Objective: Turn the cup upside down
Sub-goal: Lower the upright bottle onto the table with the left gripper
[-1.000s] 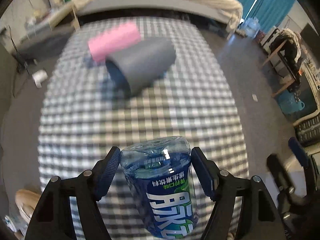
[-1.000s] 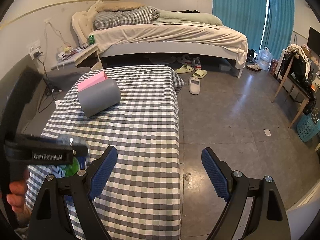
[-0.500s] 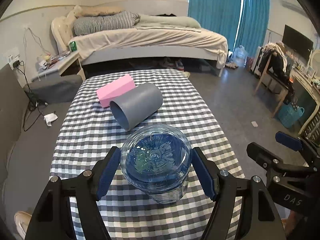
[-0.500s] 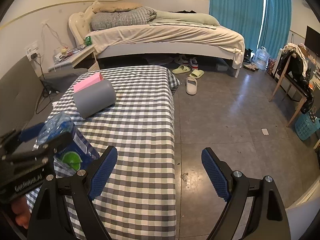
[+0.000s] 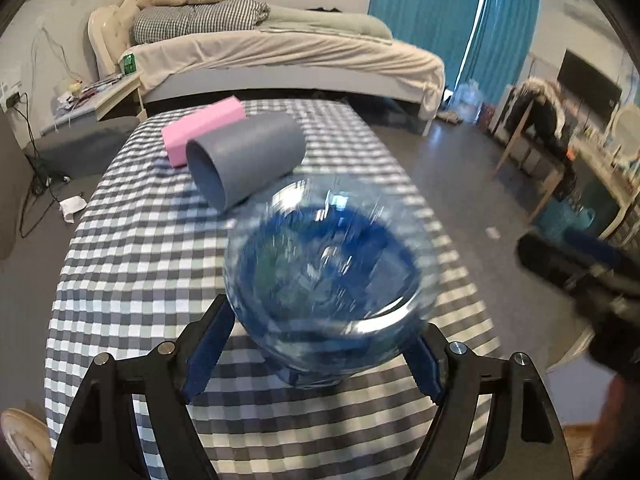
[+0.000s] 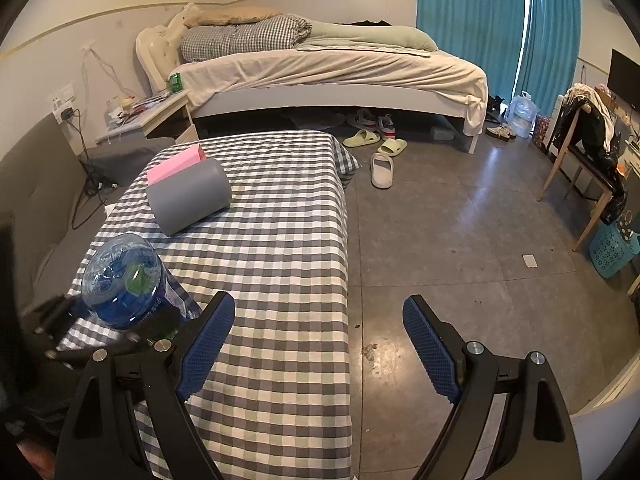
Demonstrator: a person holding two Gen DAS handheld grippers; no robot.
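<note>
We hold the clear blue bottle in the left hand-held gripper, whose blue pads press it from both sides. In the left wrist view the bottle fills the lower centre of the frame, its base turned toward the camera and blurred. In the right wrist view the same bottle is at the lower left, above the near edge of the bench with the checked cloth.

The right hand-held gripper is wide apart and holds nothing. It hangs over the right edge of the bench and the floor.

The cup is the grey one lying on its side in the upper centre of the left wrist frame. Its mouth points toward us, and it touches the pink block behind it.

We see three risks:

- The bottle is smooth and round, so it may slip in the pads if we tilt it fast.
- The cup can roll on the soft cloth when one finger touches it first.
- If we reach for the cup with the bottle in the left hand-held gripper, the bottle may knock it.
</note>
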